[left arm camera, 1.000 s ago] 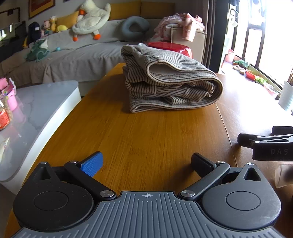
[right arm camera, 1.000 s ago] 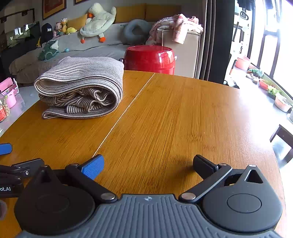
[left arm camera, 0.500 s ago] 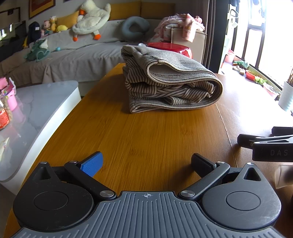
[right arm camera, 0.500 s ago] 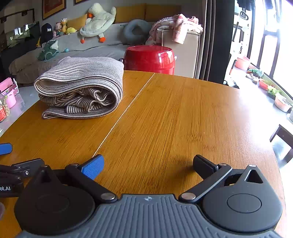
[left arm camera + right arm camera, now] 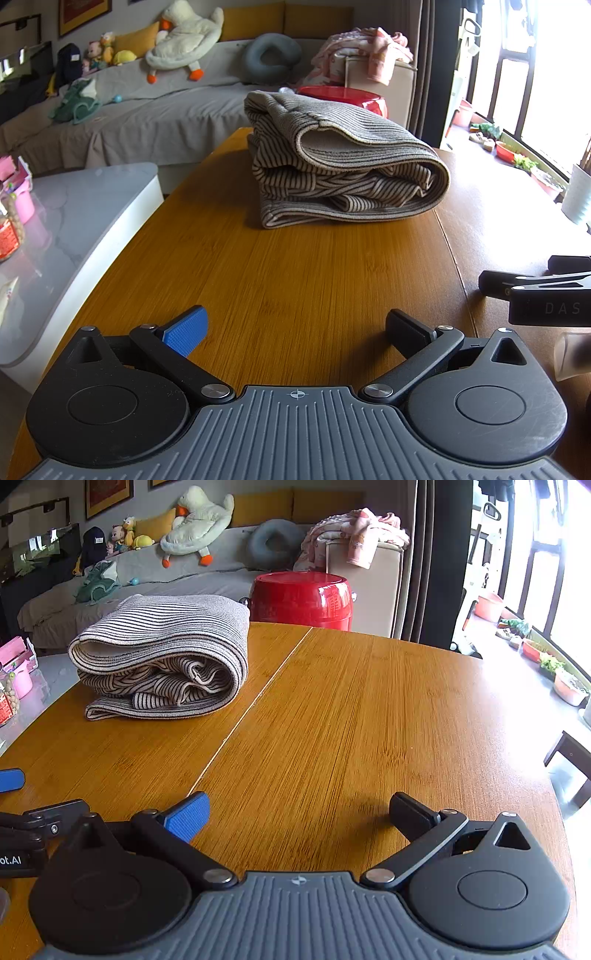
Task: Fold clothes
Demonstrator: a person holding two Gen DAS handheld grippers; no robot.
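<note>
A beige garment with dark stripes lies folded into a thick bundle on the far part of the wooden table; the right wrist view has the same garment at the table's far left. My left gripper stands open near the front edge, well short of the garment, with nothing between its fingers. My right gripper is open too and holds nothing. Each gripper shows at the edge of the other's view, side by side.
A red round stool stands behind the table's far edge. A white marble side table sits left of the wooden table. A grey sofa with plush toys fills the background. A dark stool is at the right.
</note>
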